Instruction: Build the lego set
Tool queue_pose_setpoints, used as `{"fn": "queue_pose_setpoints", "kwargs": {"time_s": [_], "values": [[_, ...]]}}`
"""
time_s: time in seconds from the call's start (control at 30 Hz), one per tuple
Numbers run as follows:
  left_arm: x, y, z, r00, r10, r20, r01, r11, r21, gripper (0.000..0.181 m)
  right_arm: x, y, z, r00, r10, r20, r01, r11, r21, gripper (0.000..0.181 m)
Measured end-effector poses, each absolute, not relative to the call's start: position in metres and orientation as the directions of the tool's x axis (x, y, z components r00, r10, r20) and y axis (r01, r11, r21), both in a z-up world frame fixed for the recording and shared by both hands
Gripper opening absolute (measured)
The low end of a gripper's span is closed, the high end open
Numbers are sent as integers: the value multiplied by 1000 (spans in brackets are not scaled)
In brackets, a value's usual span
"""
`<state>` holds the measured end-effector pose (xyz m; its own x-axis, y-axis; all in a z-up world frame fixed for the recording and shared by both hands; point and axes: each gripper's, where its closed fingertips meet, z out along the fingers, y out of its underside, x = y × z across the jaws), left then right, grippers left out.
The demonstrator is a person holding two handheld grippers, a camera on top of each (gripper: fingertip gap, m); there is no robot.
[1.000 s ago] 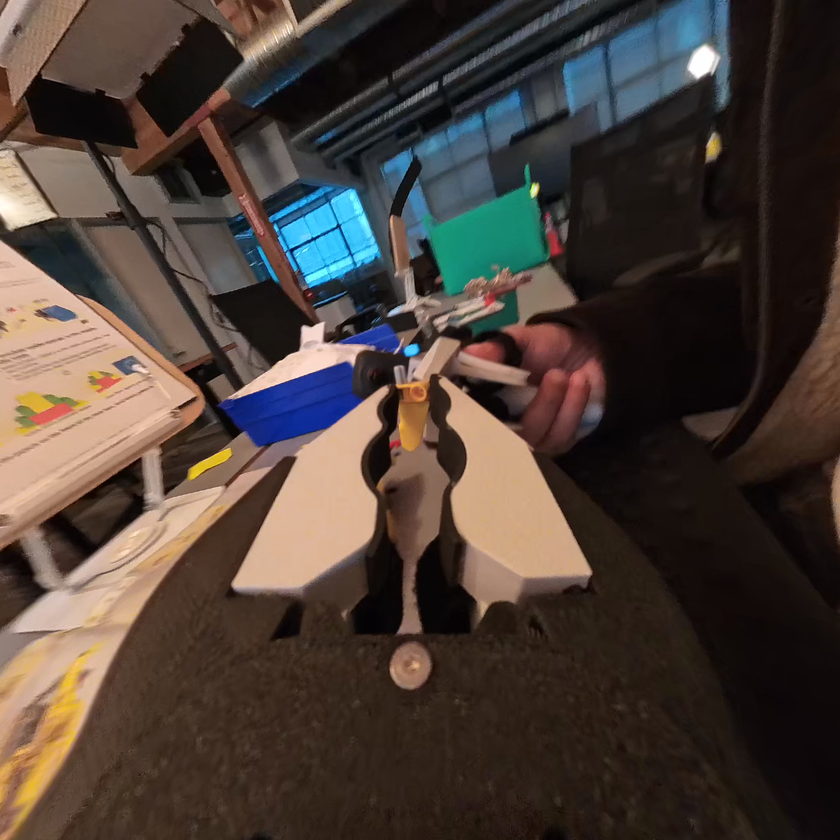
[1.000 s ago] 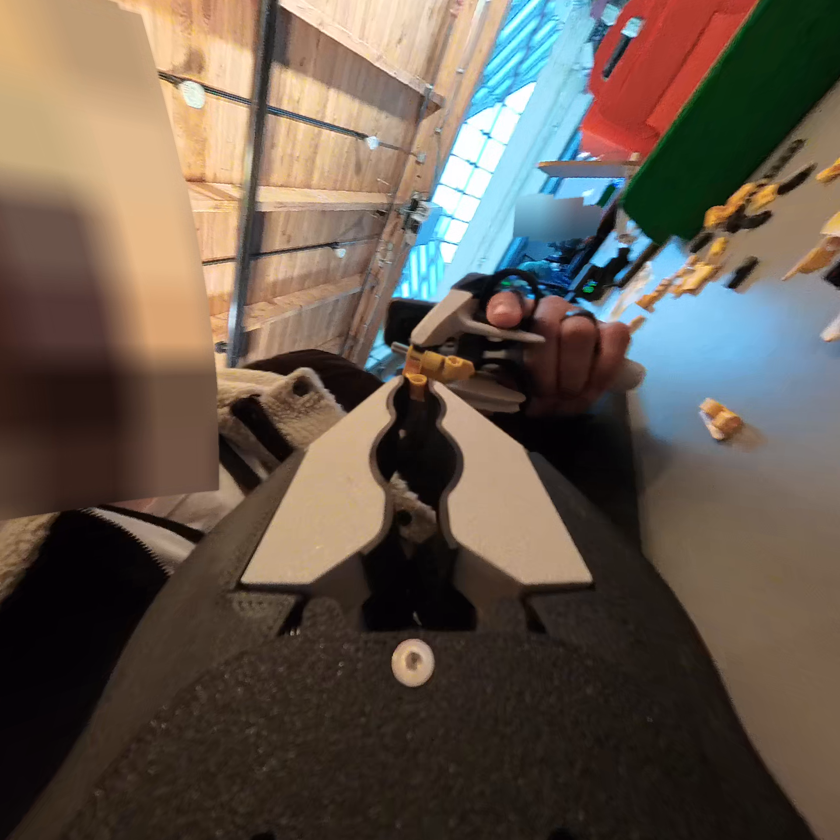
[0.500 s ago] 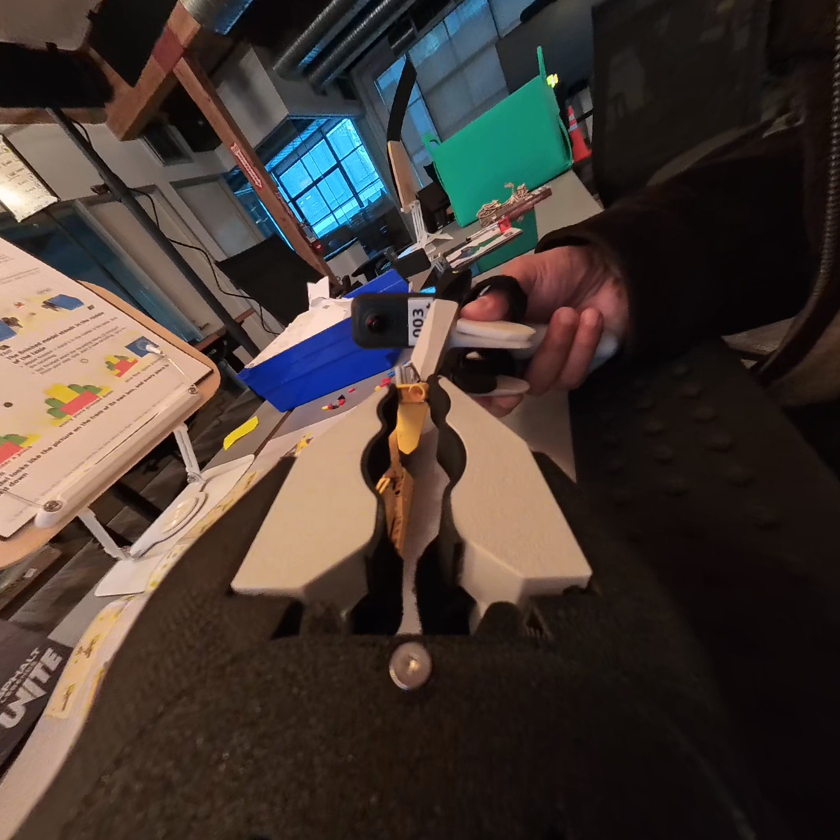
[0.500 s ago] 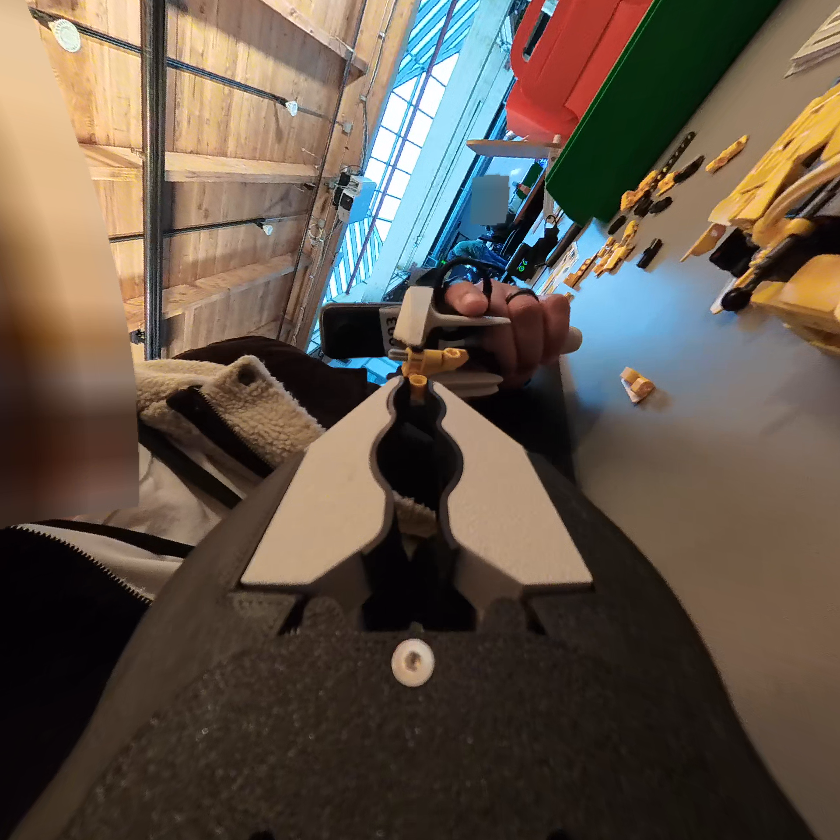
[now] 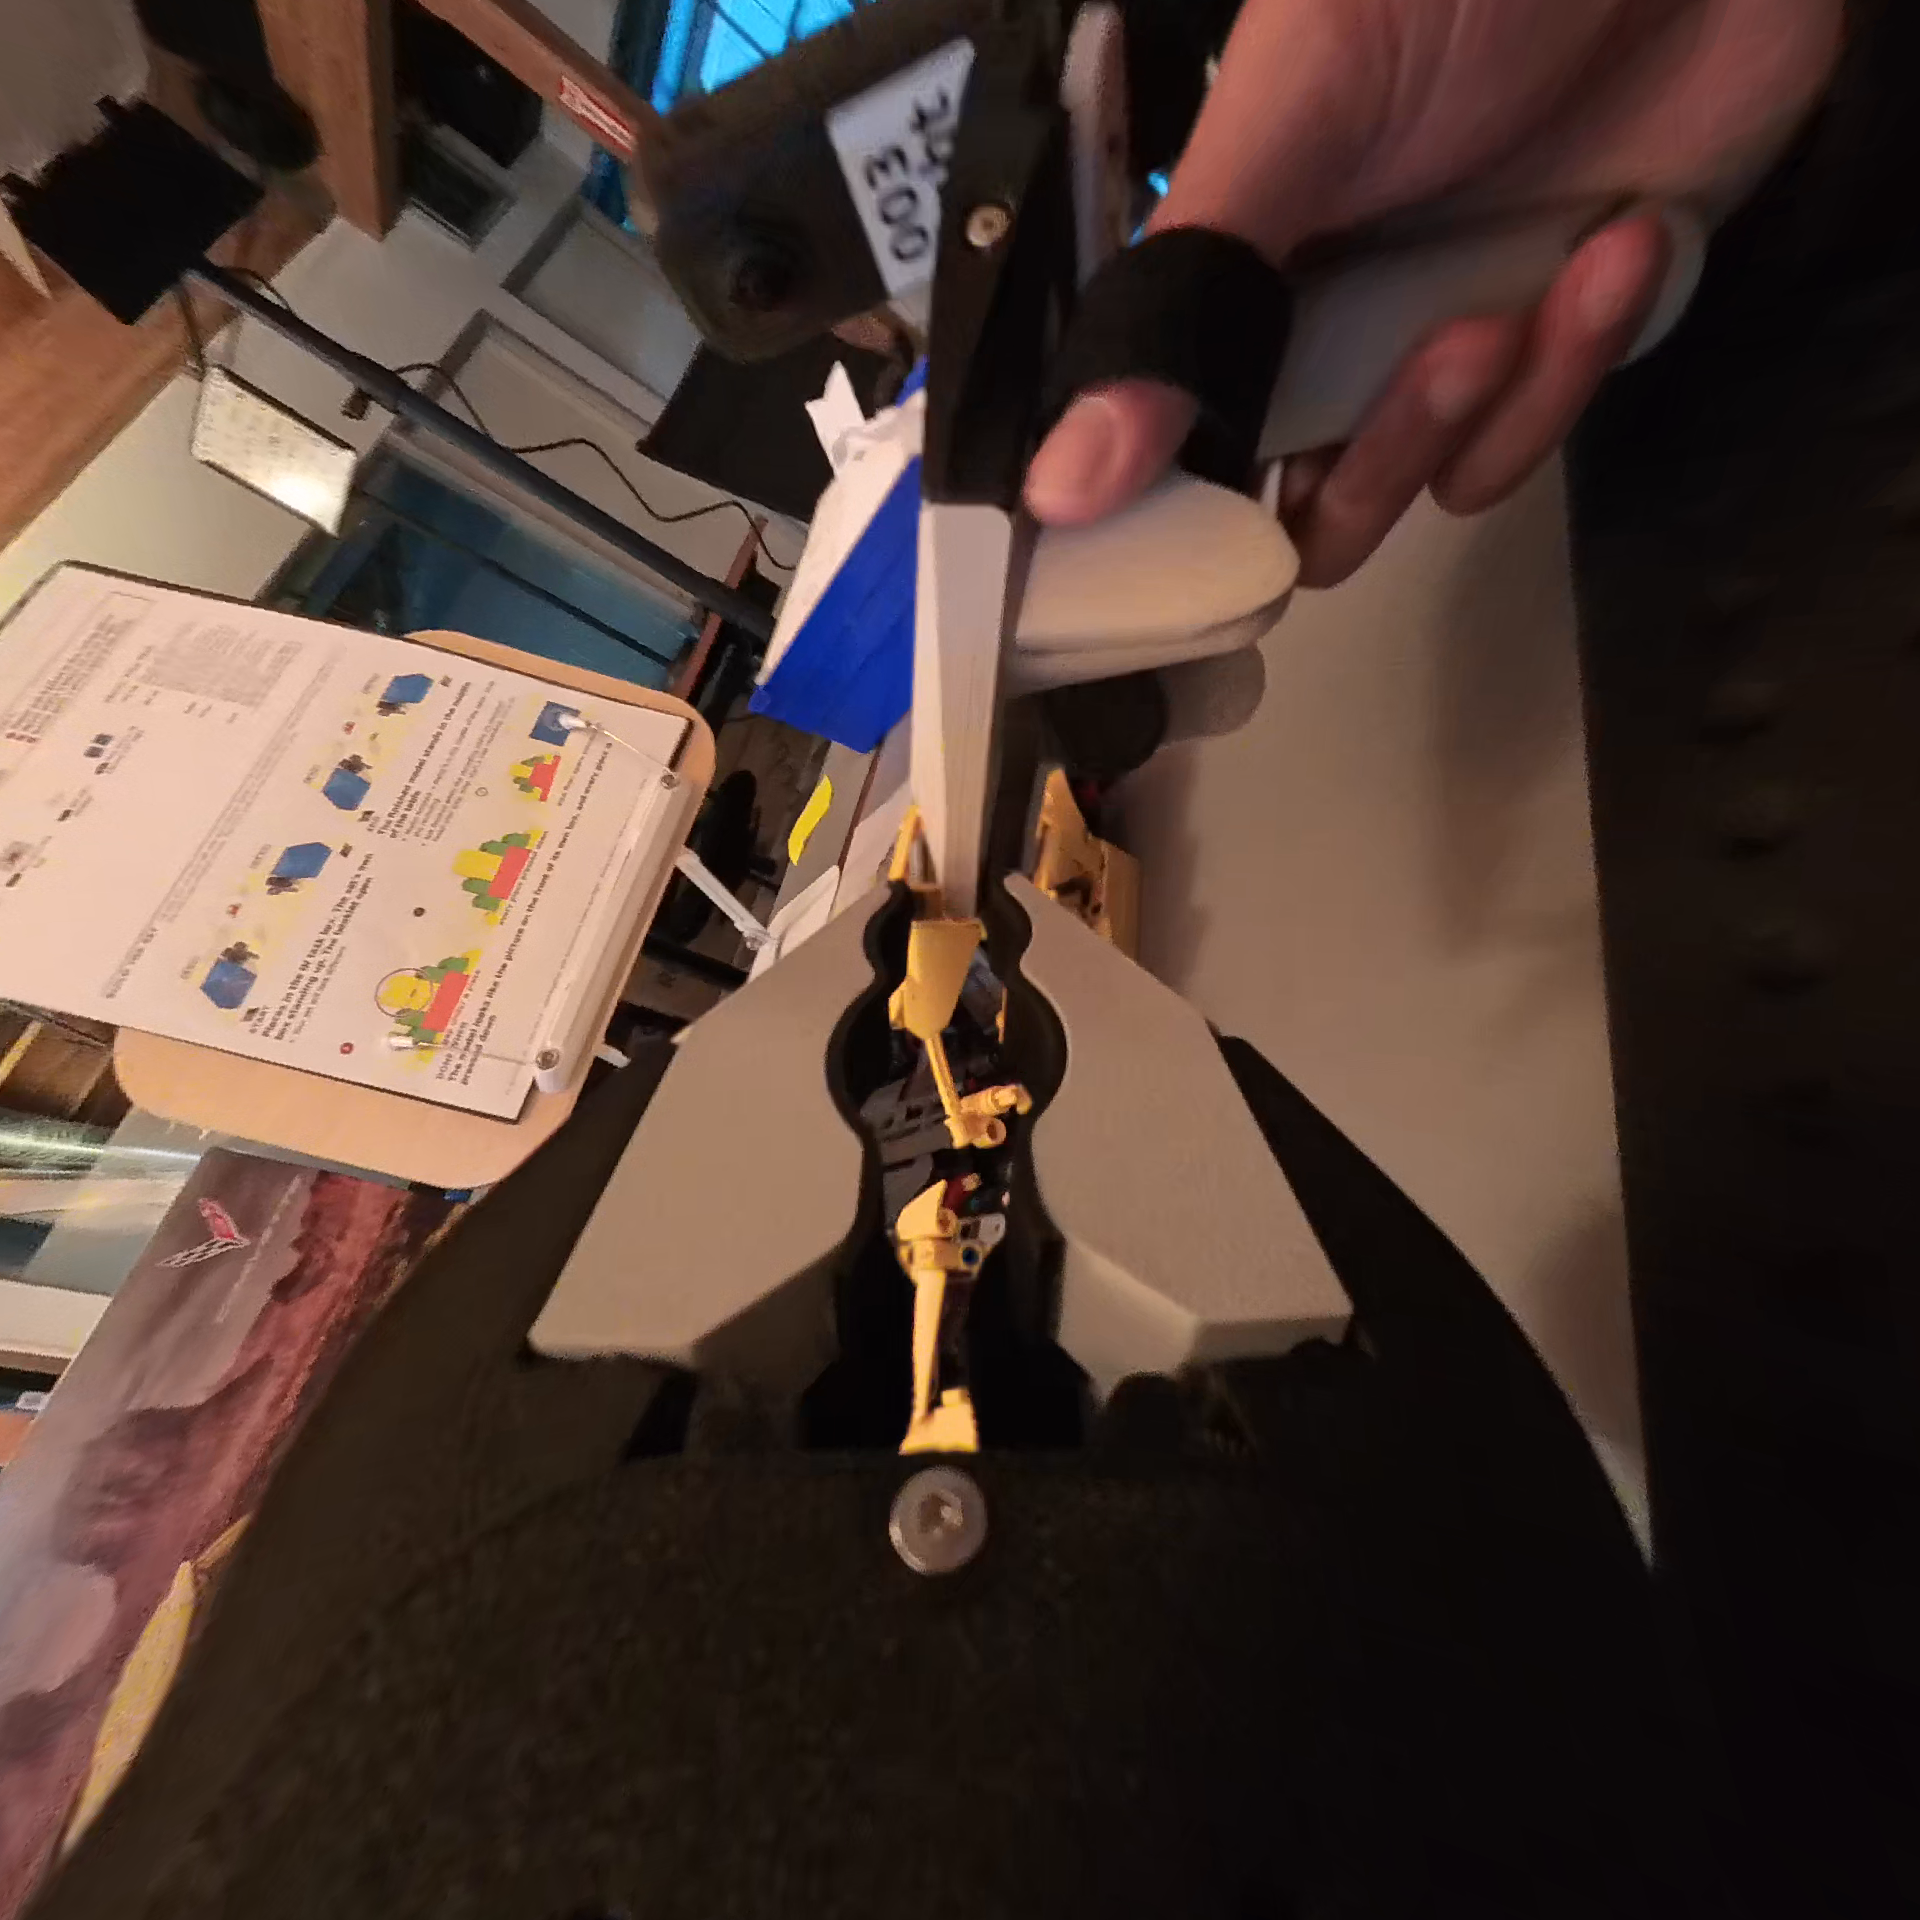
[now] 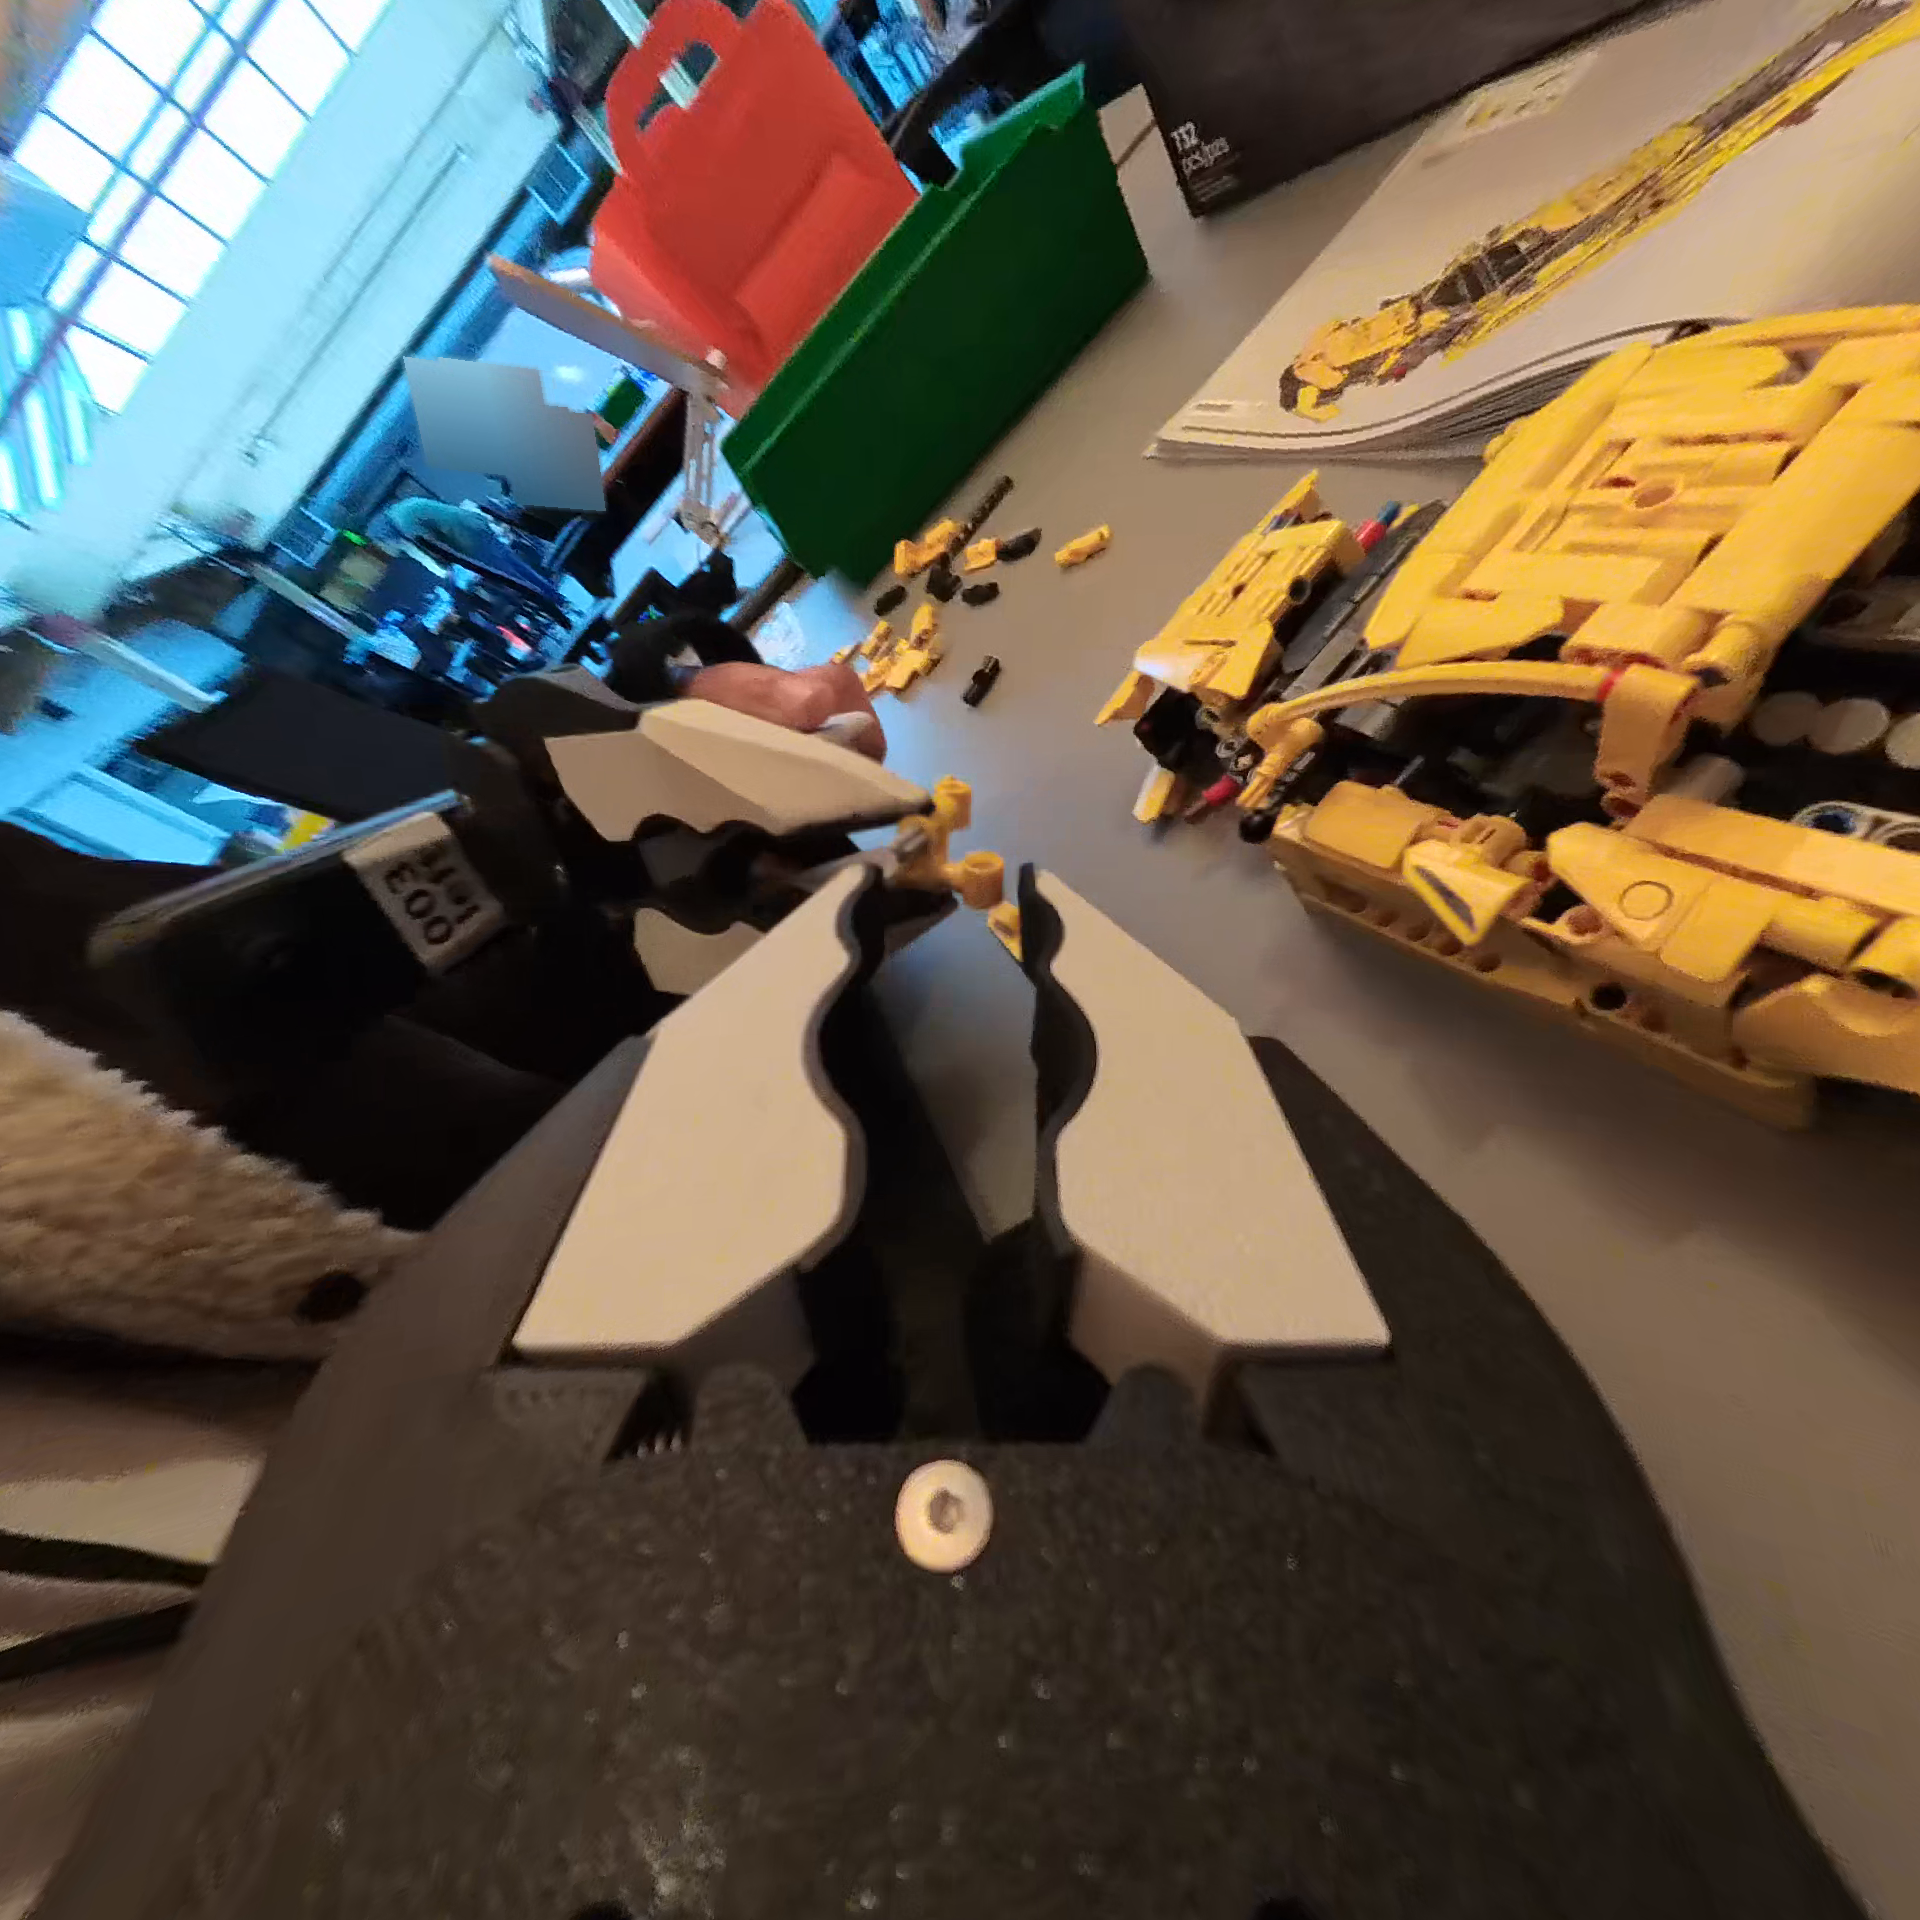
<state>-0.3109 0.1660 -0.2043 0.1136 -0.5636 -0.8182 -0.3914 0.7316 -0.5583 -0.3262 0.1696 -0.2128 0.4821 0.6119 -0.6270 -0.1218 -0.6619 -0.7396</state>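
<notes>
My left gripper is shut on a small yellow lego connector. In the right wrist view the left gripper comes in from the left and holds that connector just above the grey table. My right gripper is open, and one end of the connector sits in the gap between its tips without being clamped. One of the right gripper's white fingers points down at the connector in the left wrist view. The partly built yellow lego car lies on the table to the right.
Several loose yellow and black pieces lie by a green bin, with a red bag behind it. An open instruction booklet lies behind the car. A picture sheet on a stand, a blue bin and the set's box are on the left. My two grippers' fingertips are within a few centimetres of each other.
My right gripper has opened and let go of the connector. Both grippers have tipped down towards the table and the car. The left gripper still holds the piece.
</notes>
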Motion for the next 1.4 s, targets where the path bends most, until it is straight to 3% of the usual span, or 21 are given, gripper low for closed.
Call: {"fn": "queue_pose_setpoints", "kwargs": {"time_s": [0.17, 0.3, 0.4, 0.47, 0.5, 0.6, 0.73, 0.93, 1.4], "values": [[-311, 169, -206, 129, -519, -845, -442, 733, -518, 14, -325, 173, -213, 530, 611, -589, -124, -631, -766, 20], [-314, 168, -203, 209, -612, -763, -403, 657, -637, 17, -320, 173, -209, 545, 699, -462, -53, -522, -851, 20], [-323, 172, -196, 249, -845, -473, -291, 400, -869, 25, -308, 175, -200, 628, 752, -198, 90, -323, -942, 20], [-327, 174, -187, 226, -965, -130, -161, 94, -982, 27, -307, 170, -193, 631, 776, 20, 224, -158, -962, 20], [-327, 173, -185, 169, -984, 62, -105, -81, -991, 28, -308, 168, -191, 630, 767, 127, 288, -79, -954, 20], [-325, 165, -178, -52, -872, 487, -43, -486, -873, 30, -317, 158, -186, 584, 755, 298, 380, 70, -922, 20], [-325, 151, -178, -241, -641, 729, -96, -731, -675, 29, -325, 151, -179, 545, 747, 381, 389, 177, -904, 19], [-325, 144, -173, -314, -554, 771, -115, -784, -610, 16, -329, 151, -182, 524, 729, 441, 433, 217, -875, 19], [-324, 149, -181, -290, -534, 794, -131, -800, -586, 15, -329, 156, -193, 534, 735, 419, 468, 156, -870, 16]]}}
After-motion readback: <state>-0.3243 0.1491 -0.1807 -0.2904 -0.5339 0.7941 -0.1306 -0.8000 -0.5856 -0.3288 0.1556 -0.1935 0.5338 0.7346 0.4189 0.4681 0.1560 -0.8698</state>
